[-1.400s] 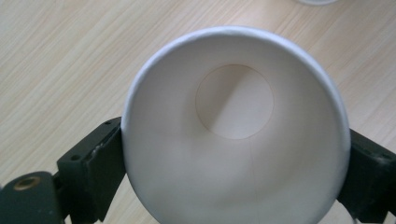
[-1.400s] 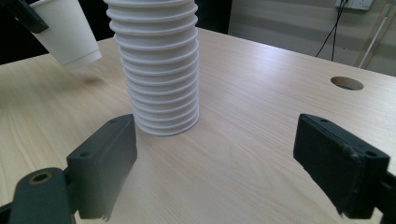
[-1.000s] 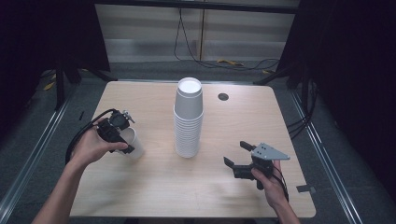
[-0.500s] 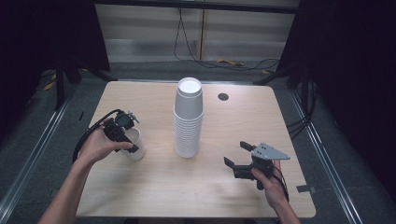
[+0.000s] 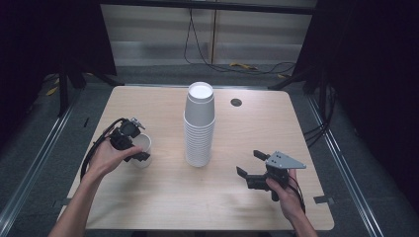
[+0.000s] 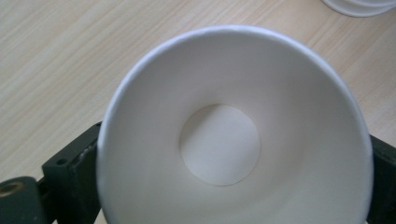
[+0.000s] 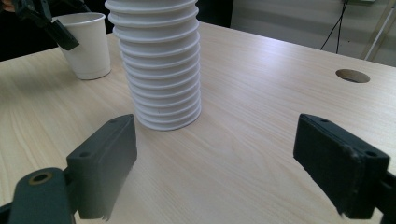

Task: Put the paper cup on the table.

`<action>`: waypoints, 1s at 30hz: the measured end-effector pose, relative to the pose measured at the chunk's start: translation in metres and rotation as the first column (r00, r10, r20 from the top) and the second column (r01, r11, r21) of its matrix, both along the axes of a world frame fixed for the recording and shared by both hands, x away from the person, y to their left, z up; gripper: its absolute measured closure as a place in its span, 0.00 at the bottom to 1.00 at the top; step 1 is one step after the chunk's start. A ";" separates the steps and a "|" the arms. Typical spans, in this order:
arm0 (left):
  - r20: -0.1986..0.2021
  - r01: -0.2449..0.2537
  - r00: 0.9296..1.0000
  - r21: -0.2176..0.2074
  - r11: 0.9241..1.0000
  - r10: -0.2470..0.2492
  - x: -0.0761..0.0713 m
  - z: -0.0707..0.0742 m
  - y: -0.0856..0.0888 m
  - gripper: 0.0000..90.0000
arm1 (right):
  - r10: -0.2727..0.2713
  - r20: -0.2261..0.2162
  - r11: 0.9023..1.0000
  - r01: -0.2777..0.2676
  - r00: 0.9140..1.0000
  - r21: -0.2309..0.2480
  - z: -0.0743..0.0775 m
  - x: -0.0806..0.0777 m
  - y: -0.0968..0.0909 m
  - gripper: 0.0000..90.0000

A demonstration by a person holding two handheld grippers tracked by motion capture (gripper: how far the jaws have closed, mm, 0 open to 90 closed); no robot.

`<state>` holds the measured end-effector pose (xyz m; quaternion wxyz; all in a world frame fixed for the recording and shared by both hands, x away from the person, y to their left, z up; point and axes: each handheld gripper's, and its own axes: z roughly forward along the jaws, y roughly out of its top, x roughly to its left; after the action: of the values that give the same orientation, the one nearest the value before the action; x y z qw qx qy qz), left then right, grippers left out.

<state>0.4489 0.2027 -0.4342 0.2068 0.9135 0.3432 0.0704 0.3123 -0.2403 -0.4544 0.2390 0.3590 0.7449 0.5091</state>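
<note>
While its jaws have just been opening, the left hand-held gripper (image 5: 140,149) straddles a single white cup (image 6: 233,135) standing upright near the worktop's (image 5: 163,197) left edge. Right hand-held gripper (image 5: 249,168) gapes wide, empty, near the front-right corner. Cup stack (image 5: 199,123) stands mid-worktop.

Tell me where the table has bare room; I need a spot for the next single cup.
Free: the front strip between the left gripper and right gripper, and the far left corner behind the single cup. The far right is free apart from the cable hole. Crowded: around the cup stack in the middle of the table.
</note>
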 end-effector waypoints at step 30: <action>0.102 -0.085 0.989 -0.226 0.971 0.110 -0.019 -0.032 0.032 0.15 | 0.000 -0.008 1.000 0.000 1.000 -0.002 -0.002 0.002 0.003 0.15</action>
<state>0.4303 0.2348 -0.4660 0.3224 0.8614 0.3811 0.0939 0.3139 -0.2376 -0.4563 0.2363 0.3609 0.7464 0.5067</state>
